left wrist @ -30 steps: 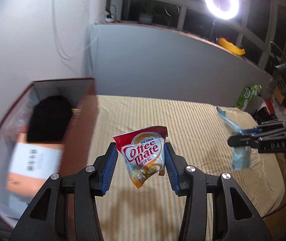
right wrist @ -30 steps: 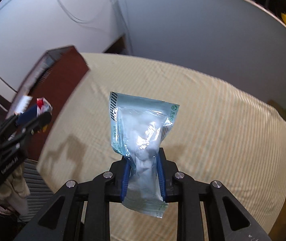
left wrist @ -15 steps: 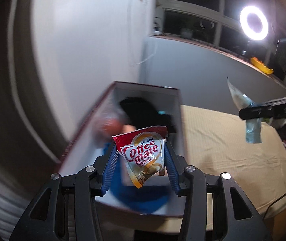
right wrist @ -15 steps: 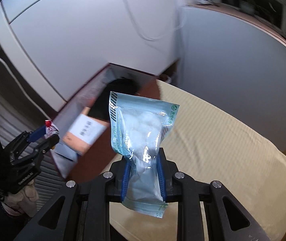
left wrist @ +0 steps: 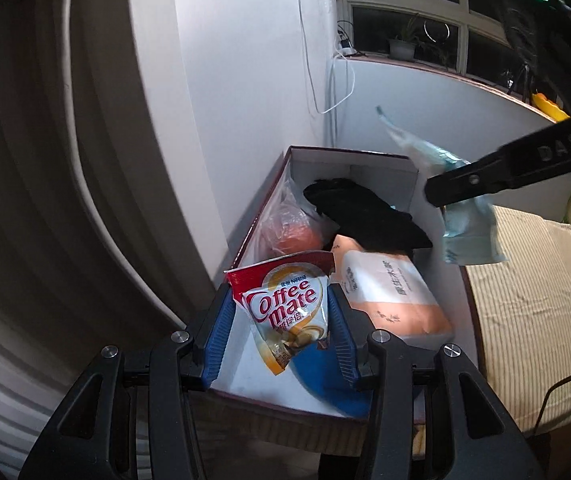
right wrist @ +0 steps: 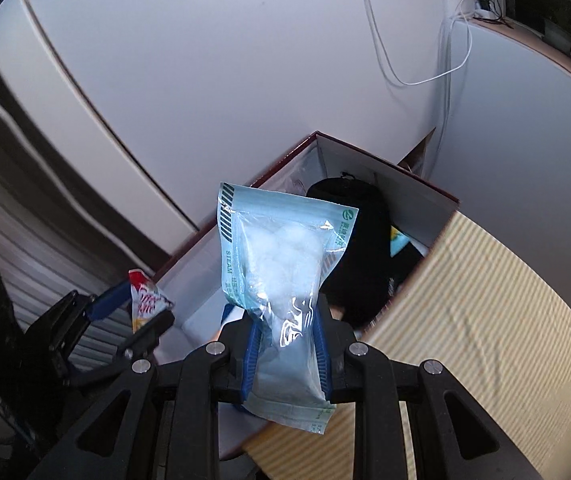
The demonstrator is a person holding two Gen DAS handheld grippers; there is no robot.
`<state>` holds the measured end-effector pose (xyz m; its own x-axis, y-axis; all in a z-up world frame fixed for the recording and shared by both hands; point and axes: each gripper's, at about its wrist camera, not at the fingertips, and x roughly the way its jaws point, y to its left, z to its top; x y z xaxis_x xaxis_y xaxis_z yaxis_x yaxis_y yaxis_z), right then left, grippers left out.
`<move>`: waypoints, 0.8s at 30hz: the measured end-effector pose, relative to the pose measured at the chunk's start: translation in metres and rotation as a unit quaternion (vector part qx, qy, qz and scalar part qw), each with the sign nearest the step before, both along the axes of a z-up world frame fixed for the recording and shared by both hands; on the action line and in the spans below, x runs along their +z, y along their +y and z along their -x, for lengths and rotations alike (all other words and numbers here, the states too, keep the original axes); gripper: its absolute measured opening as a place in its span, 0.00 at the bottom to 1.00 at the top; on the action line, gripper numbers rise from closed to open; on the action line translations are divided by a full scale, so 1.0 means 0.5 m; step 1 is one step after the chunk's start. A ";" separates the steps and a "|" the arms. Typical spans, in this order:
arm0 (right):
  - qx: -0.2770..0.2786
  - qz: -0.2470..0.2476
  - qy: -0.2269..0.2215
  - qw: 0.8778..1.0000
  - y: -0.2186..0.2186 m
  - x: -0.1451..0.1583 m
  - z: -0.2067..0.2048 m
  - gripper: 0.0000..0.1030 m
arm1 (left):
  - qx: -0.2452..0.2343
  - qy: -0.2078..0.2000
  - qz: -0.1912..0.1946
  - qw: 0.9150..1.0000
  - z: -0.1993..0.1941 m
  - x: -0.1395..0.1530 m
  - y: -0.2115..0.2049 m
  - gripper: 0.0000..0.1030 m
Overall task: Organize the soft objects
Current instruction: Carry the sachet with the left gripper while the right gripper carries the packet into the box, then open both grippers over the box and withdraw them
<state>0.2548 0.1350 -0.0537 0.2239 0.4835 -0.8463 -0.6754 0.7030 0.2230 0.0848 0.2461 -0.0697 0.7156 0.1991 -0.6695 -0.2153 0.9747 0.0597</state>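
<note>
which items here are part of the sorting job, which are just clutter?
Job:
- red-and-white Coffee-mate sachet in left hand-held gripper
- pale blue clear-window pouch of white cotton in right hand-held gripper
- dark red cardboard box with black fabric item, peach tissue pack

Clutter:
- white cable
- potted plant
- yellow object

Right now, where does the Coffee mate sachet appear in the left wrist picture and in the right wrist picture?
Left wrist view: the Coffee mate sachet is at lower centre, clamped in the left gripper, above the near end of the box.
Right wrist view: it is small at the lower left, side-on, in the same gripper, beside the box's near corner.
Shared landmark: the open dark-red box with the black cloth inside.
</note>
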 end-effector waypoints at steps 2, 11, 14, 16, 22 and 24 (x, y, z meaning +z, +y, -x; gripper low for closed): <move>-0.007 0.002 0.007 1.000 0.026 -0.016 -0.011 0.21 | 0.001 -0.002 0.004 1.000 -0.004 -0.001 0.003 0.44; -0.020 0.010 0.011 1.000 0.058 -0.050 -0.044 0.30 | 0.001 -0.003 0.003 1.000 -0.028 -0.005 0.004 0.49; -0.017 0.006 0.012 1.000 0.062 -0.051 -0.046 0.42 | 0.007 -0.007 0.006 1.000 -0.021 -0.001 0.003 0.61; -0.017 0.008 0.005 1.000 0.063 -0.049 -0.043 0.51 | 0.011 -0.010 0.005 1.000 -0.020 0.001 0.005 0.66; -0.024 -0.003 0.007 1.000 0.055 -0.047 -0.047 0.52 | 0.017 -0.014 0.010 1.000 -0.011 0.006 0.009 0.67; -0.026 -0.005 0.009 1.000 0.050 -0.047 -0.047 0.52 | 0.019 -0.015 0.013 1.000 -0.006 0.009 0.009 0.67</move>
<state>0.2785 0.1599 -0.0771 0.2334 0.4799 -0.8457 -0.6337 0.7347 0.2421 0.0878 0.2506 -0.0653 0.7275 0.2092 -0.6535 -0.2532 0.9670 0.0277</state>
